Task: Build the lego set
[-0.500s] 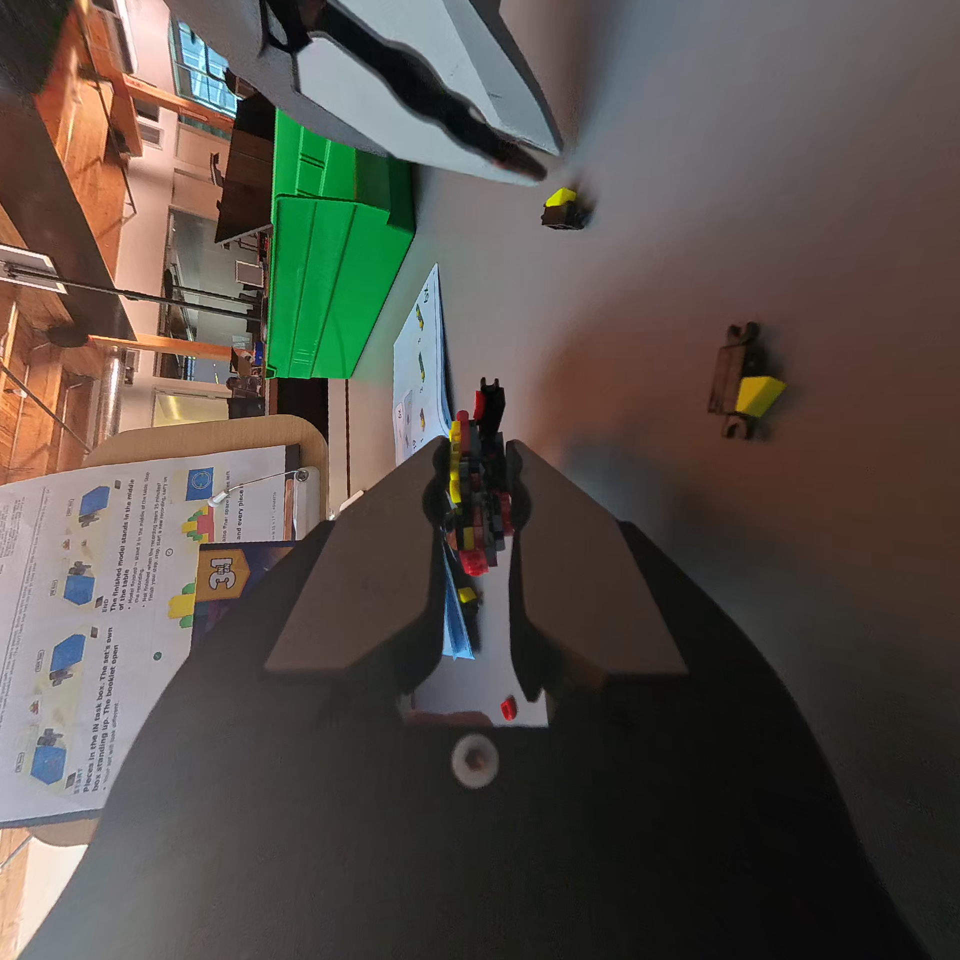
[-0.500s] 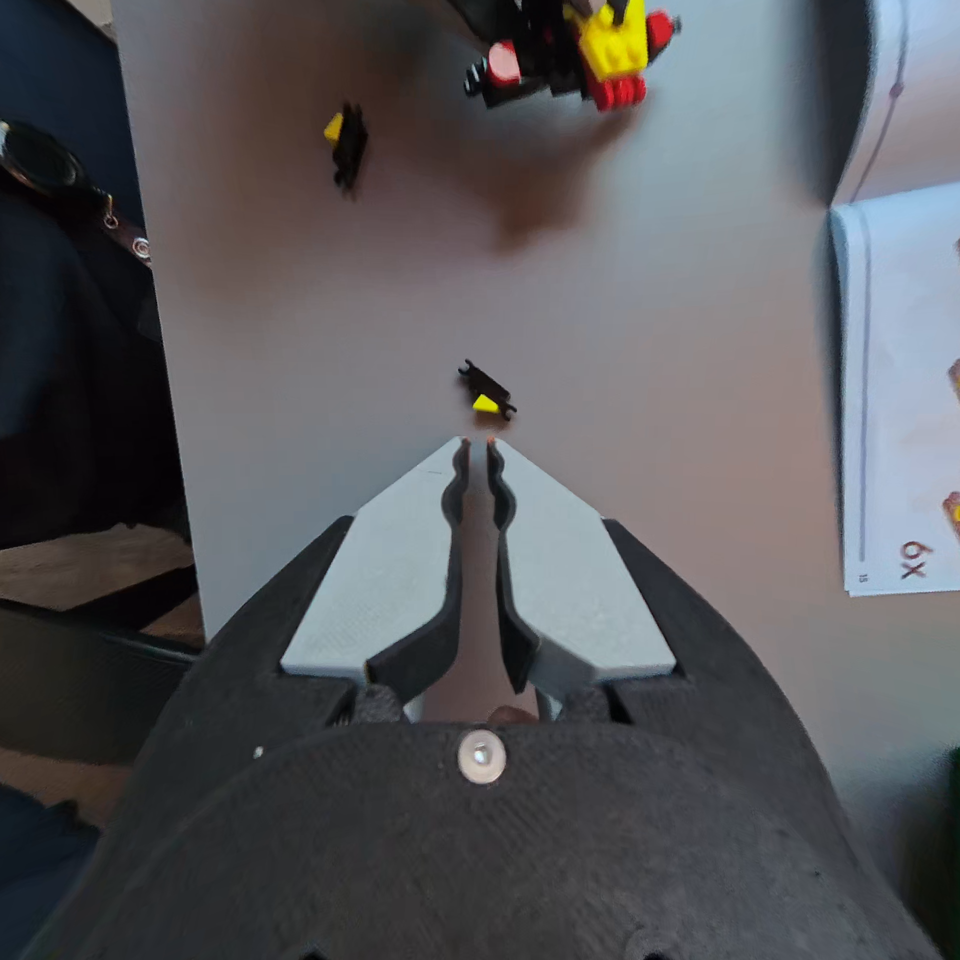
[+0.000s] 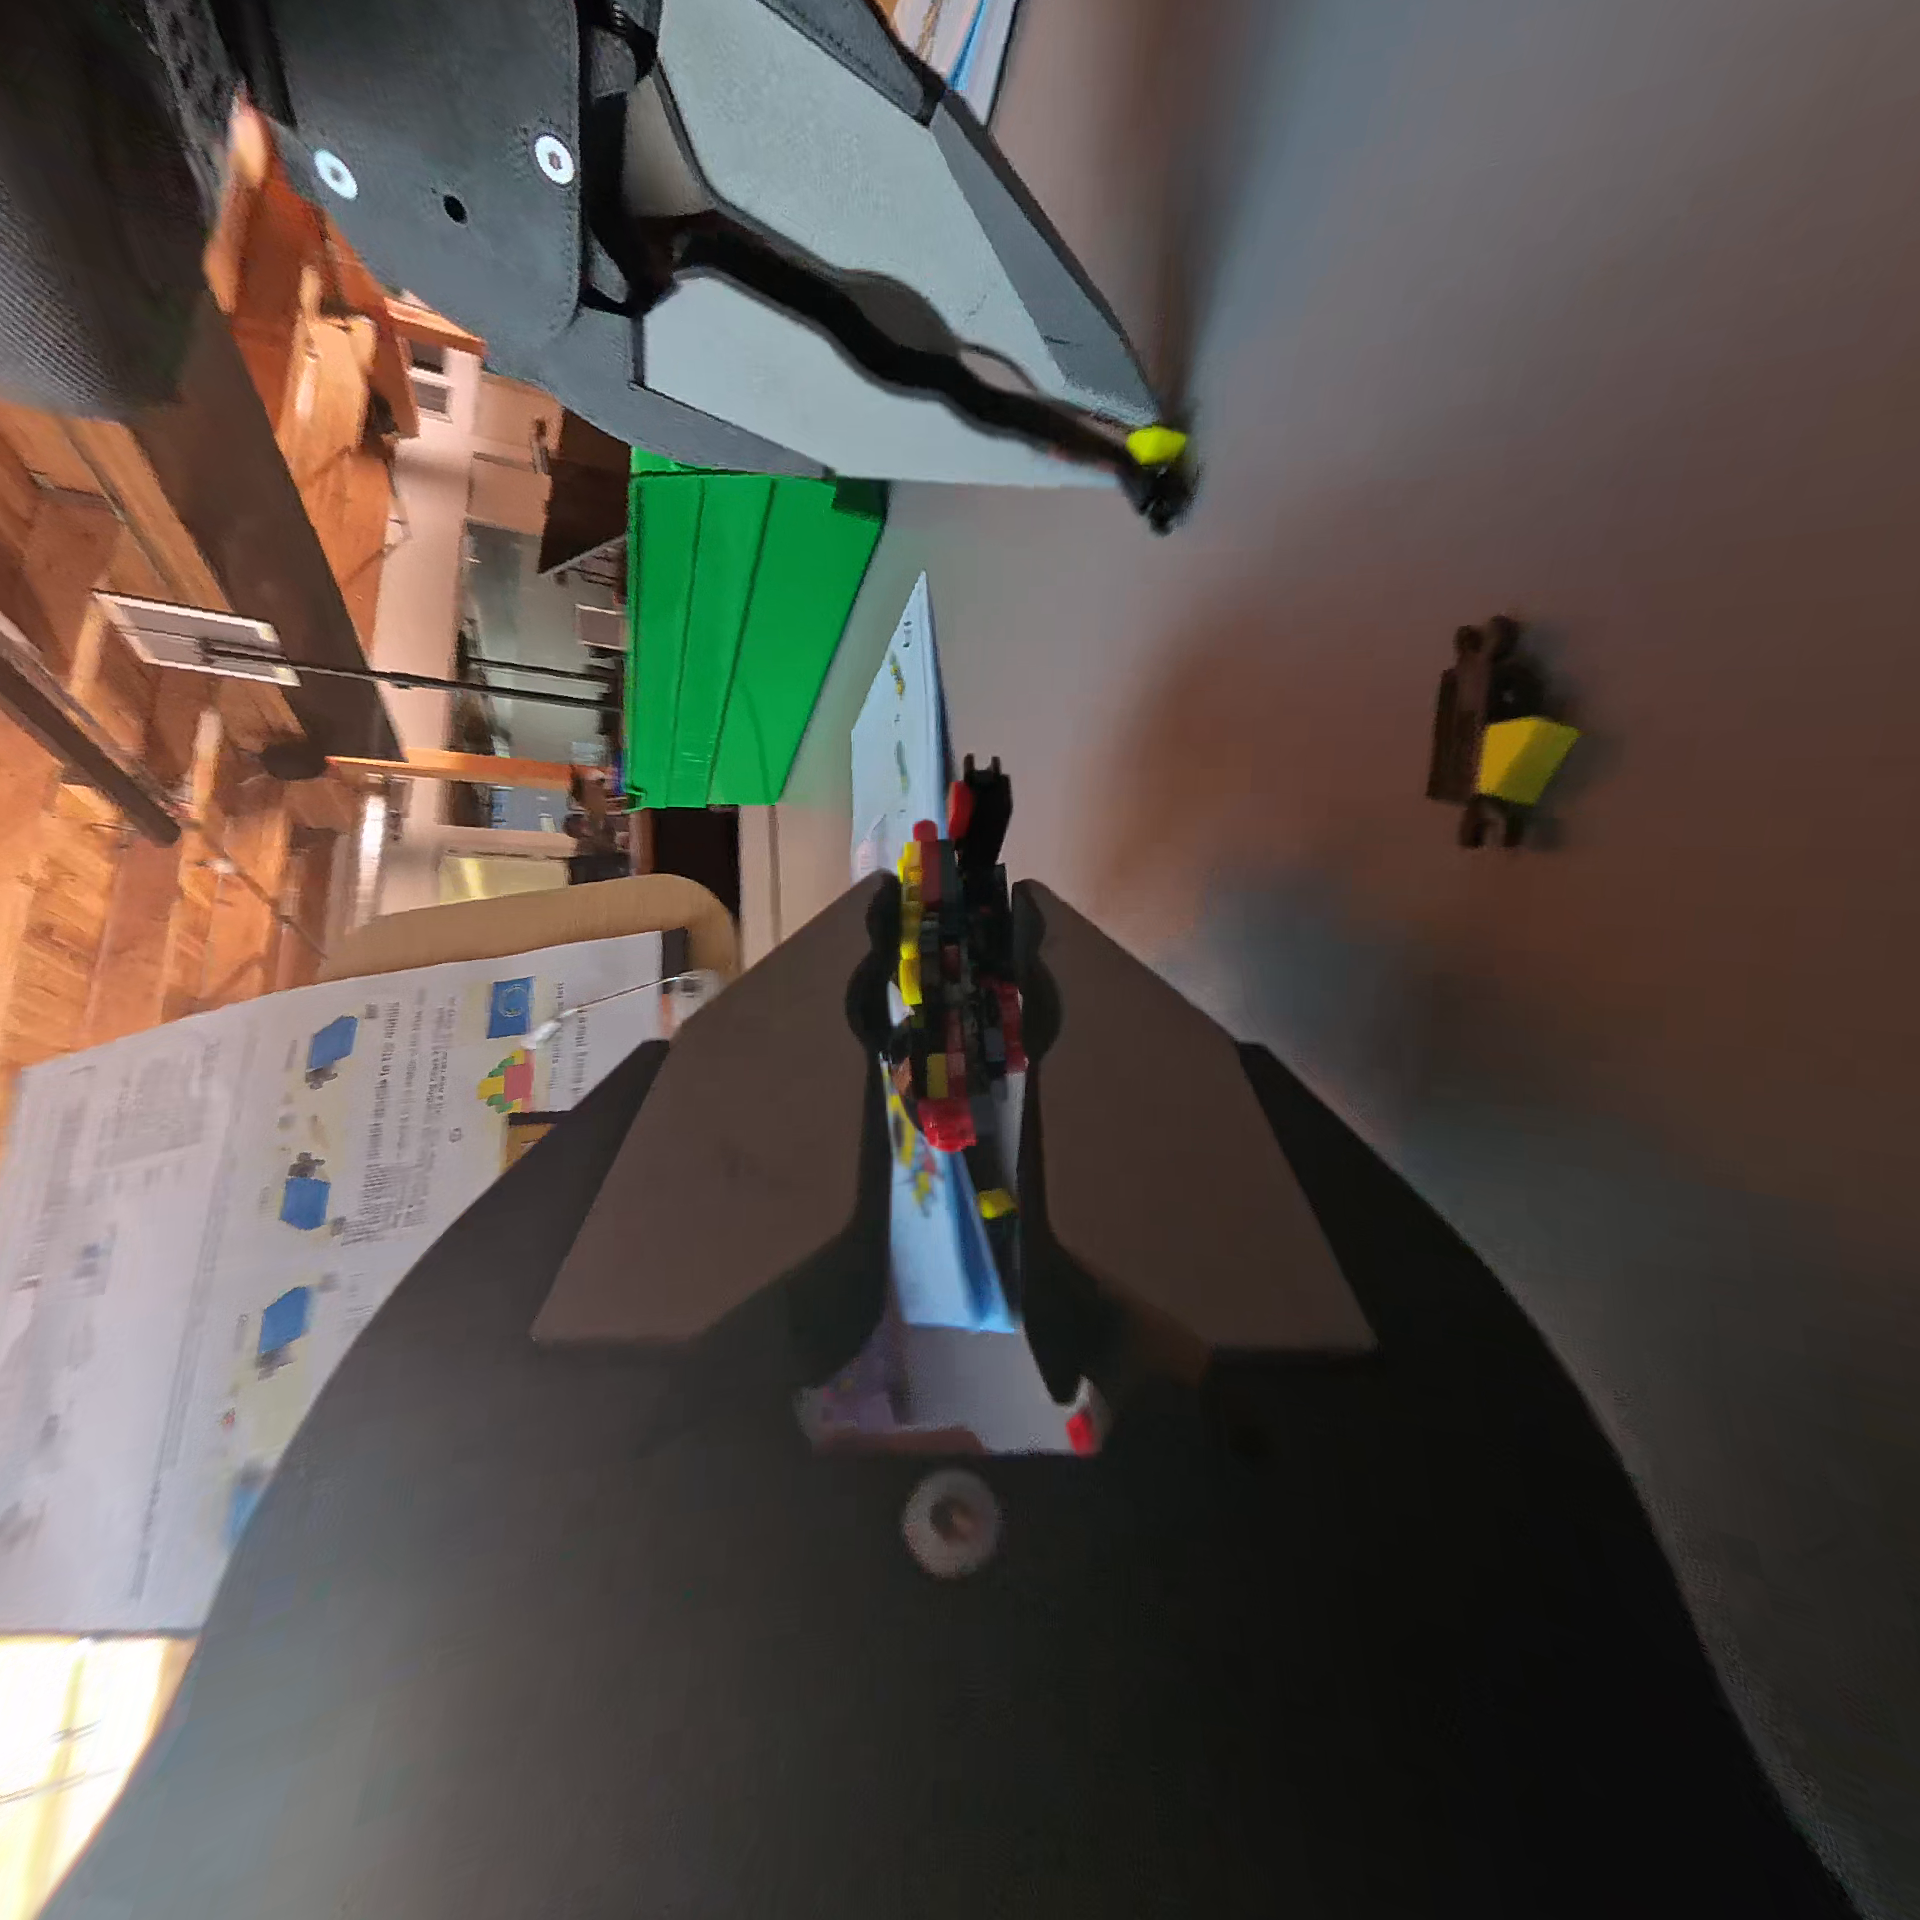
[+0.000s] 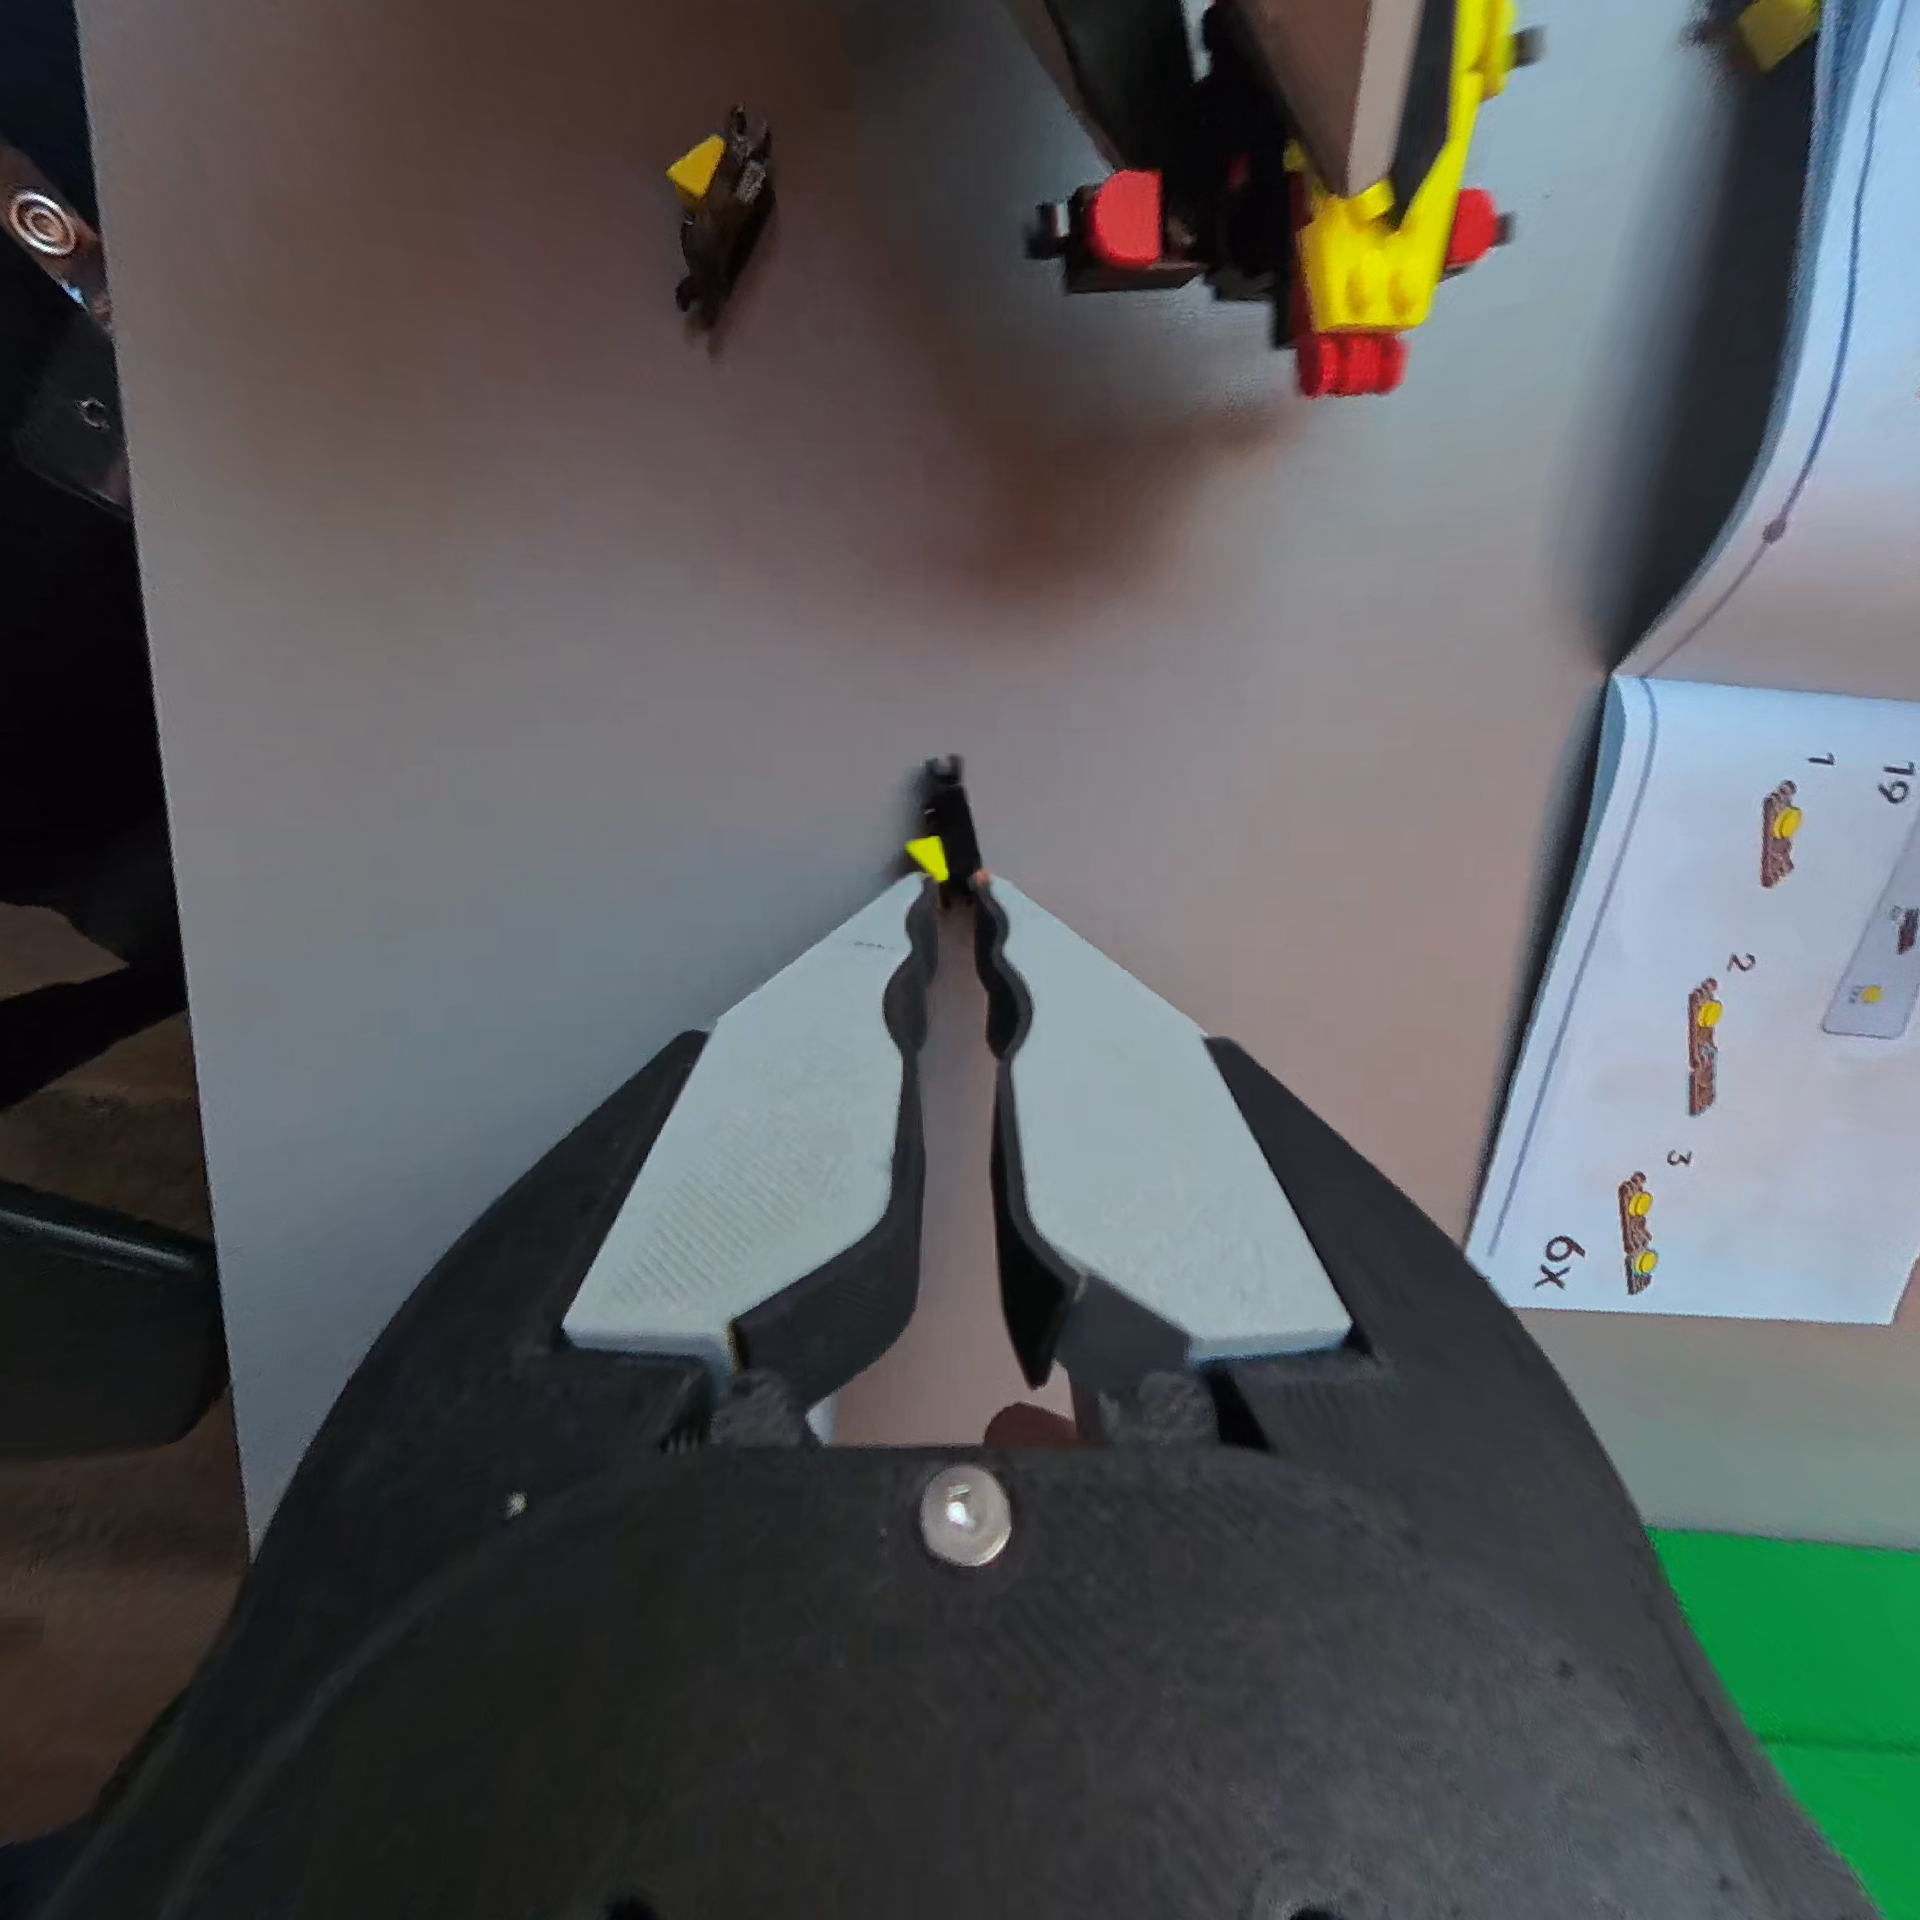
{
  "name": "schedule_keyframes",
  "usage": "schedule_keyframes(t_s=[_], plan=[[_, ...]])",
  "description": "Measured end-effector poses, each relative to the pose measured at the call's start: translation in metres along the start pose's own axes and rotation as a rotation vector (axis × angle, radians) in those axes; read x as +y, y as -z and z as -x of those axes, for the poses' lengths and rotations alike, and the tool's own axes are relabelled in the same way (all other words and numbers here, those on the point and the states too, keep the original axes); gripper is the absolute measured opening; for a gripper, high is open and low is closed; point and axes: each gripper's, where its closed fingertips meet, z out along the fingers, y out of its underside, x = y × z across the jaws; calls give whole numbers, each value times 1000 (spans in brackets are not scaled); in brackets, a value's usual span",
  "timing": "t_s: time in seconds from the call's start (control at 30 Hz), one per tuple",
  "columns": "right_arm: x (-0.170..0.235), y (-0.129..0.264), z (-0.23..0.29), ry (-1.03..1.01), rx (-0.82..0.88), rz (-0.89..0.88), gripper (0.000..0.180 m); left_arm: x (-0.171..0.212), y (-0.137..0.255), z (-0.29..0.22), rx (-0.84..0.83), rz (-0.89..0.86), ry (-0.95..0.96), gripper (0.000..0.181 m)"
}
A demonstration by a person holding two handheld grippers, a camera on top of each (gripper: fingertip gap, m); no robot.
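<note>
One grey table [image 4: 520, 623] carries one green box [image 3: 727, 665] and one open instruction booklet [image 4: 1714, 1039]. The left hand-held gripper [image 3: 951, 904] clamps the single red-yellow-black lego model [image 3: 961, 997]. The right hand-held gripper [image 4: 951, 883] pinches one of two small black-and-yellow pieces [image 4: 943, 842]; the other piece [image 4: 722, 208] lies apart.

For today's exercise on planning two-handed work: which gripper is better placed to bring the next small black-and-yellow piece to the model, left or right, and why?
Right. The right gripper already has its tips at a small black-and-yellow piece on the table. The left gripper is shut on the lego model, so it is occupied.
</note>
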Motion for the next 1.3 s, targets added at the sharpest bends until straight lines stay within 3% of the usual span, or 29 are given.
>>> schedule_keyframes(t_s=[0.13, 0.23, 0.4, 0.57, 0.6, 0.73, 0.9, 1.03, 1.2, 1.3], plan=[[-4, 0, 18, -117, -124, 1, 4, 5, 9, 29, -260, 98, -362, 17], [-6, 0, 34, -271, -249, -22, 4, 0, 13, 30, -357, 118, -530, 17], [-12, 5, 50, -608, -470, -94, 3, -13, 20, 33, -425, 93, -573, 17], [-3, 9, 28, -793, -369, -152, 5, -16, 17, 26, -384, 76, -545, 19], [0, 9, 26, -815, -356, -152, 12, -16, 16, 24, -374, 75, -537, 18], [2, 9, 33, -843, -383, -155, 14, -13, 12, 19, -334, 79, -506, 17], [12, 17, 20, -742, -177, -162, 16, -12, 12, 20, -327, 80, -480, 17], [-5, 24, 32, -473, -44, -225, 23, -10, 12, 22, -322, 82, -454, 18], [-3, 13, 27, -226, 191, -120, 14, -11, 10, 20, -305, 72, -431, 18], [-4, 8, 27, -134, 228, -88, 13, -13, 9, 19, -296, 71, -430, 18]])
